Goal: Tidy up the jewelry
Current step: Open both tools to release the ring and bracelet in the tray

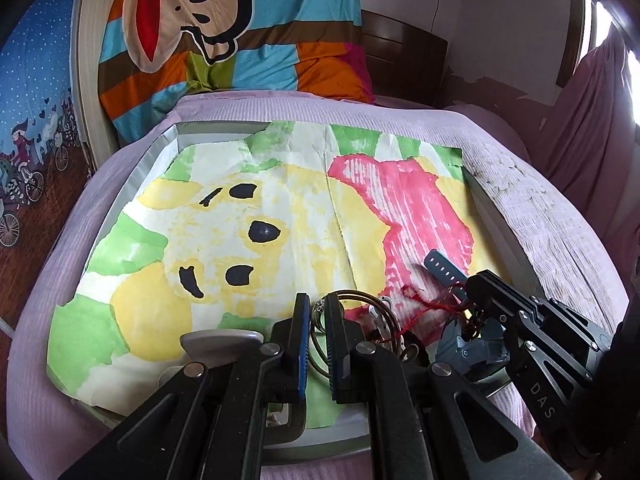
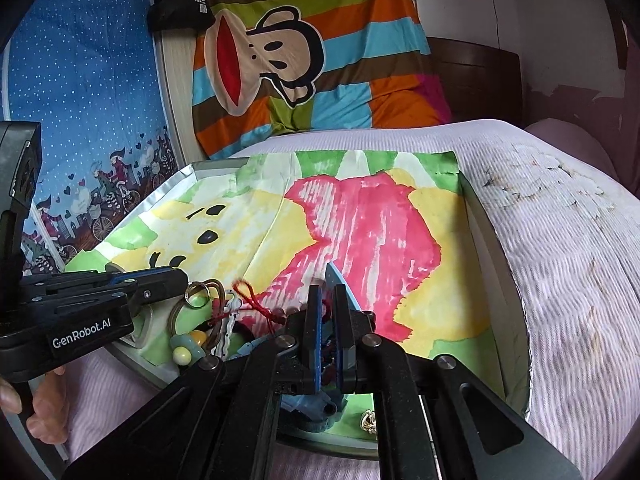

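A heap of jewelry lies at the tray's near edge: metal rings (image 1: 362, 300), a red cord bracelet (image 1: 420, 304) and a blue-grey watch strap (image 1: 444, 270). My left gripper (image 1: 318, 312) is nearly closed on a small metal ring (image 2: 197, 295). My right gripper (image 2: 326, 312) is closed on the red cord (image 2: 256, 304), with the watch strap (image 2: 340, 280) beside its fingers. Green and yellow beads (image 2: 186, 346) and a white wavy clip (image 2: 229, 322) lie in the heap. A small gold piece (image 2: 368, 424) lies near the tray's front rim.
The silver tray (image 1: 132, 184) is lined with a painted paper (image 1: 240, 208) and sits on a pink bedspread (image 2: 560, 260). A striped monkey-print quilt (image 1: 224, 32) lies behind. A grey lid (image 1: 220, 340) sits by my left gripper.
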Motion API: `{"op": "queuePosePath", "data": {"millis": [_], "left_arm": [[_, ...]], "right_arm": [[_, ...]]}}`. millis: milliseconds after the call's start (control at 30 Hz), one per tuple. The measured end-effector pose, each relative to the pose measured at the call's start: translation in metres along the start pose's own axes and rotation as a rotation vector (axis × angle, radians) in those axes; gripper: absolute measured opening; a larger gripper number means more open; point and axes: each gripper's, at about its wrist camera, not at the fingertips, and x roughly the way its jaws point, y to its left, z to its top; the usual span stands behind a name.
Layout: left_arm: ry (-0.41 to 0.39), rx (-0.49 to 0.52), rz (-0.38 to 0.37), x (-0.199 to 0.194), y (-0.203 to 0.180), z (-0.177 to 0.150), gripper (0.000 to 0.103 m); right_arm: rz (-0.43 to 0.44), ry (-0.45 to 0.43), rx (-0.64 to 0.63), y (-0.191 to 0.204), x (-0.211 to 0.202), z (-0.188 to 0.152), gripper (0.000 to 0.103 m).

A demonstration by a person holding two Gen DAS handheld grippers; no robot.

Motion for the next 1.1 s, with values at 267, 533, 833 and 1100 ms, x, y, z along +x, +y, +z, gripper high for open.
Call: {"op": "queuePosePath", "data": {"millis": [267, 533, 833, 1100], "left_arm": [[-0.092, 0.006, -0.018, -0.026, -0.001, -0.006, 0.021], [-0.168, -0.043, -0.012, -0.057, 0.011, -0.021, 0.045], [-0.287, -0.054, 0.017, -0.102, 0.021, -0.055, 0.086], [-0.394, -0.019, 0.062, -0.15, 0.024, -0.088, 0.103]], "right_arm": [[-0.004, -0.104, 0.004, -0.003, -0.03, -0.005, 0.035], [-0.004, -0.201, 0.026, -0.01, -0.07, -0.014, 0.059], [0.017, -0.305, 0.062, -0.005, -0.12, -0.035, 0.089], [0.02, -0.34, 0.071, 0.012, -0.157, -0.054, 0.102]]}}
